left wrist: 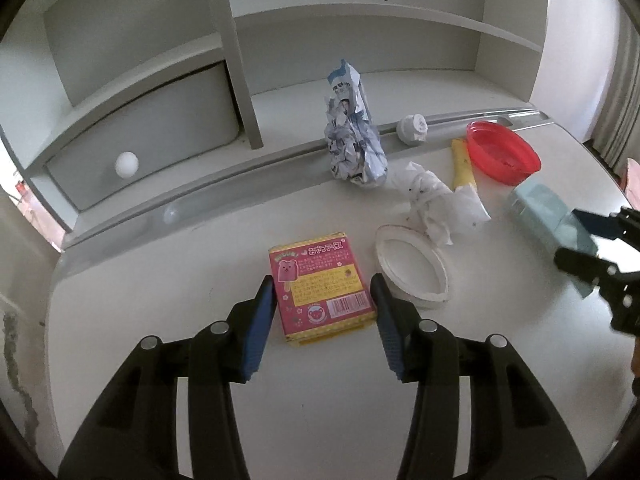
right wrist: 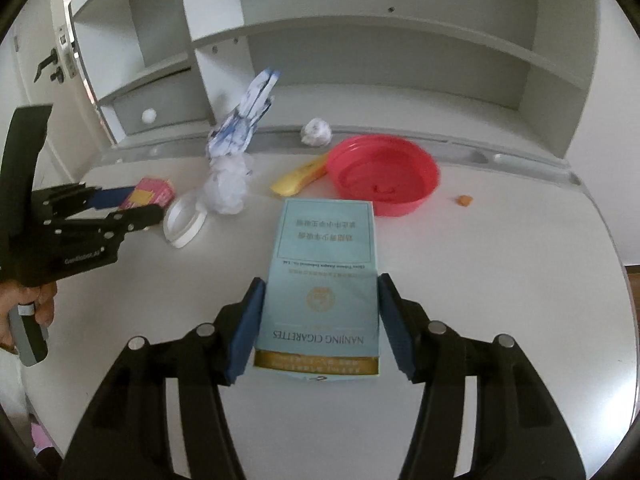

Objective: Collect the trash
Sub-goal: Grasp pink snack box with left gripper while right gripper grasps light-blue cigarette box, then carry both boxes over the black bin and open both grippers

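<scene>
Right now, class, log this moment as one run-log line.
left gripper: pads at pink ice-cream box sides | right gripper: pads at light-blue cigarette pack sides | both on white desk | red bowl: empty

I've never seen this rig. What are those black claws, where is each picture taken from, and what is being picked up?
No robot here: a person holds a two-finger gripper in each hand, with a wide-angle camera on each looking along its fingers. The left wrist view shows the left gripper closed against the sides of a pink box; the right wrist view shows the right gripper closed on a pale blue cigarette pack. Both boxes seem to rest on the white table. Also lying there: a crumpled printed wrapper, a wad of tissue, a white lid, a yellow wrapper and a red bowl.
</scene>
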### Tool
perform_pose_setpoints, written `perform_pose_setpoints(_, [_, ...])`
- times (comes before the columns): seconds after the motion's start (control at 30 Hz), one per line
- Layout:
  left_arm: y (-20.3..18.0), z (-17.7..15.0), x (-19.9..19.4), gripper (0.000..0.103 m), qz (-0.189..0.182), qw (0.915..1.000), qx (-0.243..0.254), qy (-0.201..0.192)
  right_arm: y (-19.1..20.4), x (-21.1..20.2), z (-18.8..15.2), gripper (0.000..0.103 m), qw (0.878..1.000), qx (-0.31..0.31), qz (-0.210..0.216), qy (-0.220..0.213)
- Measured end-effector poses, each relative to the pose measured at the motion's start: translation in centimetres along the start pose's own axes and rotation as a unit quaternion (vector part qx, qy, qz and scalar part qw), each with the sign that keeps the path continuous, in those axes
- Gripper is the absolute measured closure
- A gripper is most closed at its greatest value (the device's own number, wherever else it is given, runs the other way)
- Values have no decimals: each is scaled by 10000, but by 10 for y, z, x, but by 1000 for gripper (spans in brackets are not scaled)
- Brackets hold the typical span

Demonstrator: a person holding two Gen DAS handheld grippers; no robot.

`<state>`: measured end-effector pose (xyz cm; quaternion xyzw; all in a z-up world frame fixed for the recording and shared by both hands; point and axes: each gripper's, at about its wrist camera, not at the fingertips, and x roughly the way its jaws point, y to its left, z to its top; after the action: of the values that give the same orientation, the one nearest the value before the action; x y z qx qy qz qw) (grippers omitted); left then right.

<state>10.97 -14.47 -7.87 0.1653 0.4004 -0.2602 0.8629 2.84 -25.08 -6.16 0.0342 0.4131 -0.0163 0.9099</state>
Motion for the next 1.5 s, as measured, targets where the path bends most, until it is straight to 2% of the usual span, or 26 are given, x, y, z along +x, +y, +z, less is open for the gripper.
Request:
perform_pose_setpoints(0.57, [-14, 3, -42, 56, 423, 9987, 187, -216, -22, -33, -10, 47, 9992, 239, 80, -321])
perform_pose_setpoints(0.87, [-31, 12, -63, 56, 486, 9975, 364, -368, -33, -46, -12, 47, 9983, 310, 60, -484])
perform_pose_setpoints(1.17, [-71, 26, -89, 56, 242, 9961, 606, -595, -55, -61, -15, 47, 9970, 305, -68, -715])
perform_pose_setpoints(1.3, [-106, 35, -102, 56, -167, 9947, 708, -732, -73, -79, -11, 47, 9949, 191, -260, -957])
perform_pose_setpoints(1.5, [-190, 44, -109, 56, -840, 9854, 1205, -860, -116, -114, -21, 47, 9881, 129, -967, -1185])
